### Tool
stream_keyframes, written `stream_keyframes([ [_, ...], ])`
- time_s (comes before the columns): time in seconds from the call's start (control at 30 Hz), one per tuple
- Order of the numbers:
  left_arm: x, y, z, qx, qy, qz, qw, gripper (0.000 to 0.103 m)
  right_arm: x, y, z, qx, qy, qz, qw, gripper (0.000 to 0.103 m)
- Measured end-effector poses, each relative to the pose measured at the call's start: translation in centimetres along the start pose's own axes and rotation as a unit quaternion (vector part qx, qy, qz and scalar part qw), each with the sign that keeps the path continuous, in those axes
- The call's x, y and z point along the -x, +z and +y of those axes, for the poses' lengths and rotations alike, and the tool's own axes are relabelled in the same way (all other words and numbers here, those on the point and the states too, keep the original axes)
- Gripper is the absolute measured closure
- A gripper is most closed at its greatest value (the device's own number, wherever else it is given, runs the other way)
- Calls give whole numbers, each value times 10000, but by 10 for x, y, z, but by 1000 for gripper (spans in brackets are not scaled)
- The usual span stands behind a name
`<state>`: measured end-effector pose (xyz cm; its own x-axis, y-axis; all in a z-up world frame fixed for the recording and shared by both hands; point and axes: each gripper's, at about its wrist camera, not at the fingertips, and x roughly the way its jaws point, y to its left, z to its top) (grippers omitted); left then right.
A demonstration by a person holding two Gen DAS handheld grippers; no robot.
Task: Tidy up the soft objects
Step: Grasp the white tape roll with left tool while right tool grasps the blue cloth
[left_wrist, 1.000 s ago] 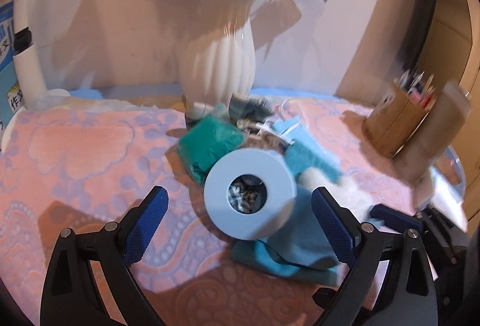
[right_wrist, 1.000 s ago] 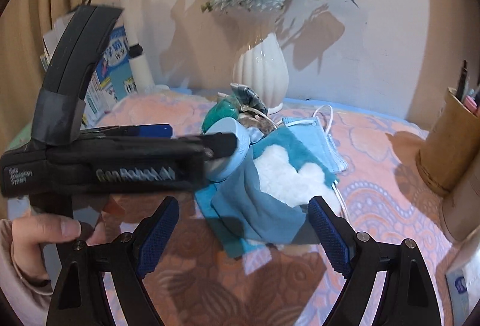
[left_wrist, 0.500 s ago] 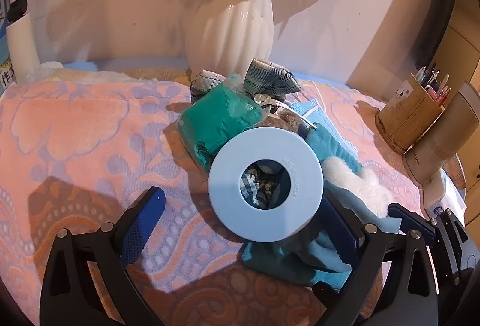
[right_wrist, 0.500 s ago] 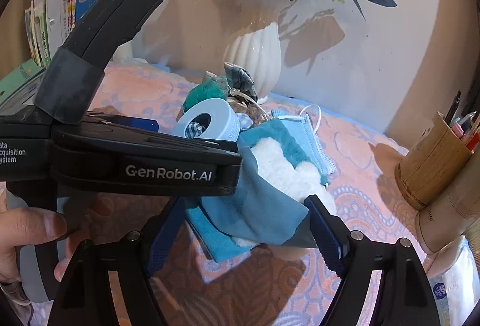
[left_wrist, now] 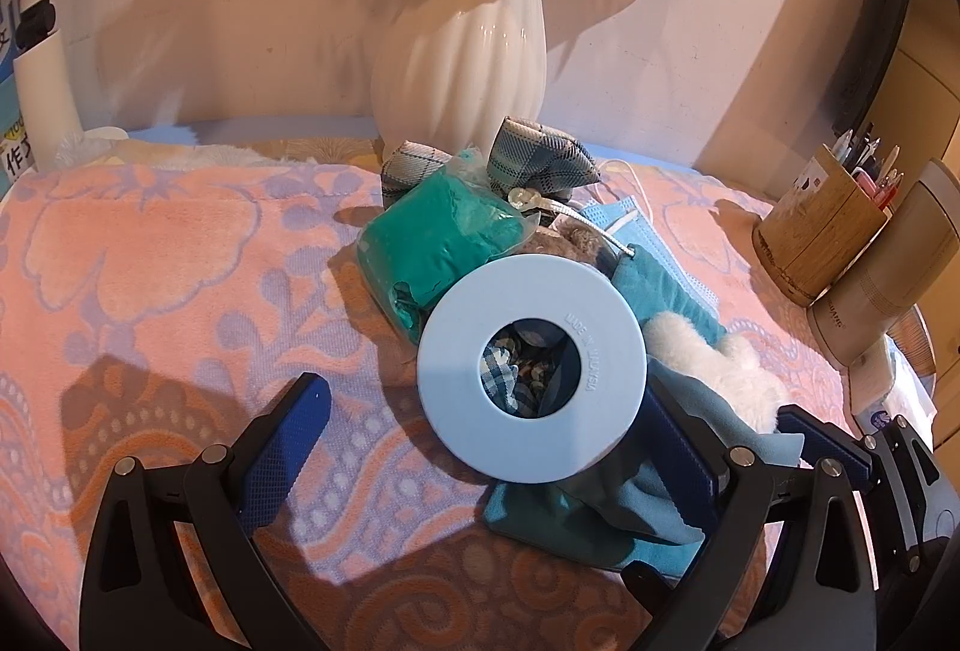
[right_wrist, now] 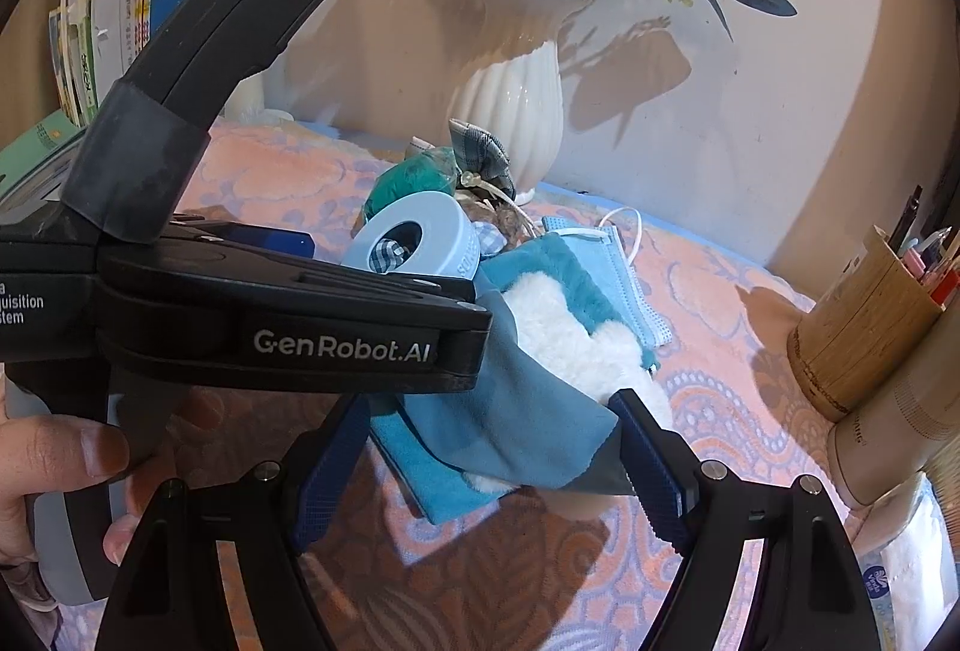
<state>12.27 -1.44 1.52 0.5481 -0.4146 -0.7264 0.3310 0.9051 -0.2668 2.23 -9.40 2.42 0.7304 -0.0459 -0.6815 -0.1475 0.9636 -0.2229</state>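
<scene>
Both grippers sit low over the pile of soft things on the pink-and-lilac patterned blanket [left_wrist: 150,261]. The left gripper [left_wrist: 486,447] has its jaws spread wide, and the pale blue round container [left_wrist: 533,369] stands between them, nearer the right-hand finger; whether that pad touches it I cannot tell. Through the container's top hole a scrap of checked cloth shows inside. The right gripper [right_wrist: 489,465] has just been narrowing its jaws a little, yet they stand wide, with the grey-blue cloth [right_wrist: 516,423] draped between the pads and its corner against the right-hand pad; no firm pinch is visible. Under that cloth lies the teal plush piece with white fleece [right_wrist: 564,327]. Behind it a light blue face mask [right_wrist: 618,261] lies flat. Behind the container sit a green bundle in clear wrap [left_wrist: 438,237] and a plaid fabric bow [left_wrist: 540,159]. The white ribbed vase [left_wrist: 468,63] stands at the back, a wooden pen holder [left_wrist: 816,231] off right.
</scene>
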Motion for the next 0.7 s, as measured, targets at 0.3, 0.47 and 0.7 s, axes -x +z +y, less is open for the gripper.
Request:
stream_keyframes([
  [0.3, 4, -1, 3, 48, -91, -74, 9999, 6, 18, -3, -16, -401, 191, -474, 9979, 72],
  [0.47, 18, -3, 5, -81, -525, -330, 9980, 39, 26, -5, -28, -663, 416, -720, 9943, 92],
  [0.7, 45, -6, 7, -38, -104, -1056, 9944, 39, 44, -15, -64, -1560, 806, -1293, 9759, 94],
])
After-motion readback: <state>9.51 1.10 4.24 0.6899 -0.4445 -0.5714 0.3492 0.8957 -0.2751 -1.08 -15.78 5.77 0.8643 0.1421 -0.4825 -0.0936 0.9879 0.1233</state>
